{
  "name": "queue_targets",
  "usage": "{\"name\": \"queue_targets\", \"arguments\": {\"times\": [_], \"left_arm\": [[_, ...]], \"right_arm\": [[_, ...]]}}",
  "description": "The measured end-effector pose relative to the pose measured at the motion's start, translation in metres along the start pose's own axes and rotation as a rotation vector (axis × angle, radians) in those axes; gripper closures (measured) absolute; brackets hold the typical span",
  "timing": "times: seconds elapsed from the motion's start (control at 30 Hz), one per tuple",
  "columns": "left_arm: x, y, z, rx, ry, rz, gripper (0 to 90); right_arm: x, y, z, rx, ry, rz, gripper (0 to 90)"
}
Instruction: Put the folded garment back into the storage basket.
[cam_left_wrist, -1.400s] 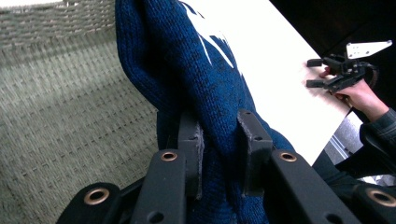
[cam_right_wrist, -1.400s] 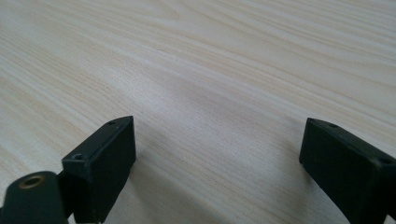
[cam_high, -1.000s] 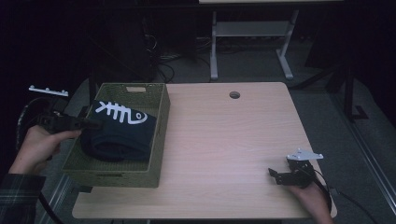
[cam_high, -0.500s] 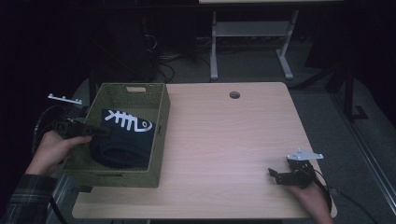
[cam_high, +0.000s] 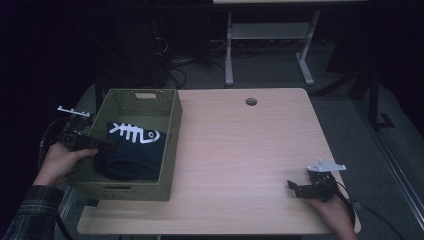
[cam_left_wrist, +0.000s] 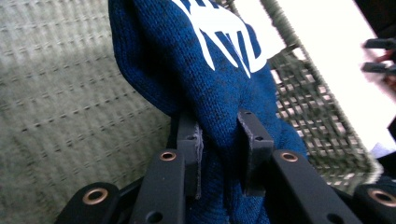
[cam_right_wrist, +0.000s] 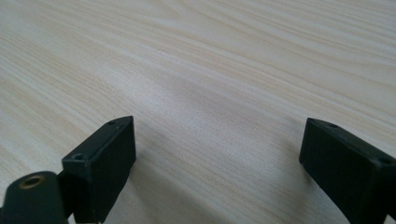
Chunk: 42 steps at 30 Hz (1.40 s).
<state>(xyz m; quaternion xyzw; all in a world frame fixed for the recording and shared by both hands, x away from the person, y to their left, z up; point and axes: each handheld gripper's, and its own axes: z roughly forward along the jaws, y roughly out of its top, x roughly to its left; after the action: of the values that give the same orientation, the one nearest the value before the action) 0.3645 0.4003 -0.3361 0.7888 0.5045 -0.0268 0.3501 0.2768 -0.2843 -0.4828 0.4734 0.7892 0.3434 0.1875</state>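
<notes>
The left hand-held gripper (cam_left_wrist: 219, 154) is clamped on the navy sweater (cam_high: 131, 150), low in the basket (cam_high: 172, 135) at nine o'clock on the surface (cam_high: 250, 165). Settle it flat before letting go; the right hand-held gripper (cam_right_wrist: 217, 163) rests with jaws apart.

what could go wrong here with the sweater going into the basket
1. The left gripper pinches only a fold of the blue sweater, so on release the knit might snag on a pad and lift back out.
2. That gripper sits right at the near-left wall of the woven basket, so pulling away could catch the rim and drag the basket along the table.
3. The right gripper rests open, far off, and cannot steady the basket.
</notes>
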Motion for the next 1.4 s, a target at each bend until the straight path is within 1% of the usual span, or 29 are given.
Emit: {"name": "queue_targets", "arguments": {"times": [0.03, 0.07, 0.1, 0.13, 0.23, 0.43, 0.5, 0.53, 0.6, 0.63, 0.7, 0.73, 0.77, 0.8, 0.83, 0.87, 0.93, 1.0, 1.03, 1.07, 1.17, 1.23, 1.4], "left_arm": [[0.002, 0.000, 0.004, 0.012, 0.024, 0.001, 72.9], [0.002, 0.000, 0.004, 0.012, 0.024, 0.001, 72.1], [0.003, 0.000, 0.006, 0.027, 0.044, 0.005, 72.1], [0.005, 0.000, 0.008, 0.039, 0.053, 0.009, 71.5], [0.007, 0.001, 0.012, 0.043, 0.073, 0.009, 70.1], [0.008, 0.002, 0.015, 0.052, 0.127, 0.029, 66.2], [0.008, 0.003, 0.015, 0.047, 0.153, 0.026, 61.5], [0.008, 0.003, 0.014, 0.049, 0.168, 0.032, 58.0], [0.007, 0.003, 0.013, 0.061, 0.220, 0.045, 53.0], [0.008, 0.003, 0.012, 0.068, 0.238, 0.052, 49.6], [0.007, 0.002, 0.012, 0.068, 0.258, 0.045, 44.0], [0.007, 0.002, 0.011, 0.072, 0.273, 0.049, 40.7], [0.007, 0.002, 0.011, 0.070, 0.276, 0.053, 38.5], [0.007, 0.002, 0.010, 0.069, 0.281, 0.051, 38.5], [0.007, 0.002, 0.009, 0.066, 0.288, 0.052, 35.5], [0.007, 0.001, 0.009, 0.059, 0.289, 0.051, 35.5], [0.006, 0.001, 0.008, 0.049, 0.295, 0.057, 30.8], [0.005, 0.001, 0.008, 0.034, 0.305, 0.063, 24.5], [0.004, 0.001, 0.008, 0.027, 0.309, 0.066, 18.4], [0.003, 0.002, 0.007, 0.022, 0.314, 0.072, 18.4], [0.000, 0.003, 0.007, 0.013, 0.314, 0.075, 13.4], [-0.001, 0.004, 0.008, 0.003, 0.315, 0.072, 13.3], [-0.004, 0.007, 0.011, -0.002, 0.320, 0.079, 13.1]], "right_arm": [[0.000, 0.000, 0.000, 0.000, 0.000, 0.000, 10.3], [0.000, 0.000, 0.000, 0.000, 0.000, 0.000, 10.3], [0.000, 0.000, 0.000, 0.000, 0.000, 0.000, 10.3], [0.000, 0.000, 0.000, 0.000, 0.000, 0.000, 10.3], [0.000, 0.000, 0.000, 0.000, 0.000, 0.000, 10.3], [0.000, 0.000, 0.000, 0.000, 0.000, 0.000, 10.3], [0.000, 0.000, 0.000, 0.000, 0.000, 0.000, 10.3], [0.000, 0.000, 0.000, 0.000, 0.000, 0.000, 10.3], [0.000, 0.000, 0.000, 0.000, 0.000, 0.000, 10.3], [0.000, 0.000, 0.000, 0.000, 0.000, 0.000, 10.3], [0.000, 0.000, 0.000, 0.000, 0.000, 0.000, 10.3], [0.000, 0.000, 0.000, 0.000, 0.000, 0.000, 10.3], [0.000, 0.000, 0.000, 0.000, 0.000, 0.000, 10.3], [0.000, 0.000, 0.000, 0.000, 0.000, 0.000, 10.3], [0.000, 0.000, 0.000, 0.000, 0.000, 0.000, 10.3], [0.000, 0.000, 0.000, 0.000, 0.000, 0.000, 10.3], [0.000, 0.000, 0.000, 0.000, 0.000, 0.000, 10.3], [0.000, 0.000, 0.000, 0.000, 0.000, 0.000, 10.3], [0.000, 0.000, 0.000, 0.000, 0.000, 0.000, 10.3], [0.000, 0.000, 0.000, 0.000, 0.000, 0.000, 10.3], [0.000, 0.000, 0.000, 0.000, 0.000, 0.000, 10.2], [0.000, 0.000, 0.000, 0.001, 0.001, 0.000, 10.0], [0.000, 0.000, 0.000, 0.001, 0.002, -0.002, 9.9]]}}
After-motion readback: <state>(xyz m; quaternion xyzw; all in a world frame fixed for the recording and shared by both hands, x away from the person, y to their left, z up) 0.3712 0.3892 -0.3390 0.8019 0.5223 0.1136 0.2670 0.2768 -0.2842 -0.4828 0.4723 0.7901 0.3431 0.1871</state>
